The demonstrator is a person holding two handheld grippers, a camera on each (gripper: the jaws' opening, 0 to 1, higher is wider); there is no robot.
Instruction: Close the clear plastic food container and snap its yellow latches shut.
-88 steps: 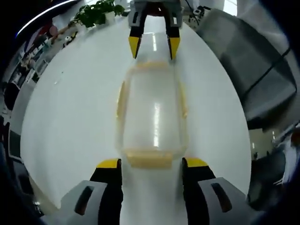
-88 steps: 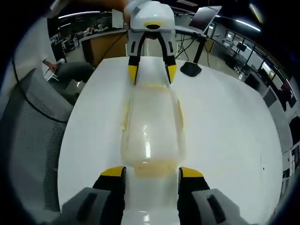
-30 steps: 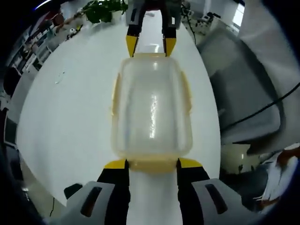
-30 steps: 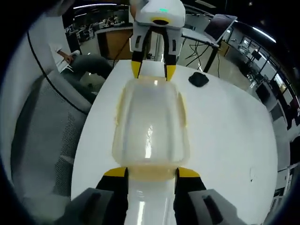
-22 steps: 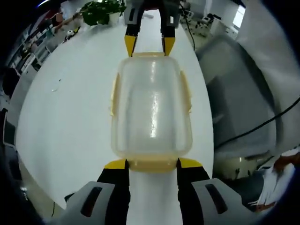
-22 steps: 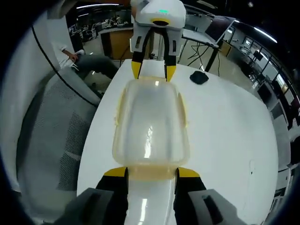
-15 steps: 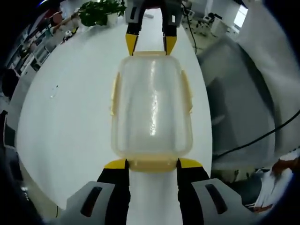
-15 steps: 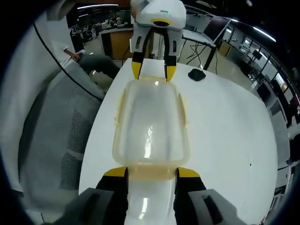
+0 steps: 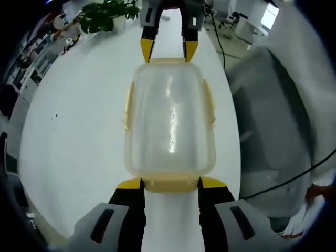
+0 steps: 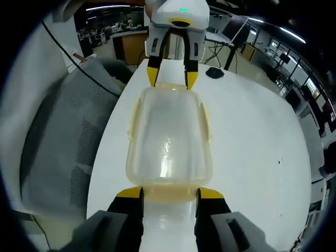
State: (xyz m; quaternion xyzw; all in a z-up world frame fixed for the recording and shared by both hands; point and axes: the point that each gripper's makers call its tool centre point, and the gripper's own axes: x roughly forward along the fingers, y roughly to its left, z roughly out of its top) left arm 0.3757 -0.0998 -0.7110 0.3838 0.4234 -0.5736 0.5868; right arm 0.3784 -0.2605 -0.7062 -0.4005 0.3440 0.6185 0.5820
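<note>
From the left gripper view, I hold the clear plastic food container (image 9: 169,118) lengthwise straight ahead of my left gripper (image 9: 169,183), its near end sitting between my two yellow-tipped jaws. The jaws stand a moderate width apart, bracketing the yellow latch (image 9: 169,184) on that near end, and their tips touch it on either side. At the container's far end my right gripper (image 9: 167,51) faces me, its own yellow tips set against the far latch (image 9: 167,61). Two more yellow latches run along the long sides, one to the left of the jaws' line (image 9: 126,107) and one to the right (image 9: 209,107); whether any of the four has been snapped fully down I cannot tell. The lid is on the container. A white table (image 9: 73,115) spreads under and beyond the jaws, with a potted plant (image 9: 102,13) far ahead and to the left, and a grey mesh chair (image 9: 273,115) off to the right of the jaws.

From the right gripper view, the same container (image 10: 169,139) stretches forward from my right gripper (image 10: 169,193), whose jaws, likewise held at moderate width, close on the near end latch (image 10: 169,195). The left gripper (image 10: 170,77) meets the container at its far end, straight ahead. The chair (image 10: 58,136) lies to the left of these jaws, the table (image 10: 257,147) to the right, with a small dark object (image 10: 214,73) on it, well ahead and right of the far gripper.
</note>
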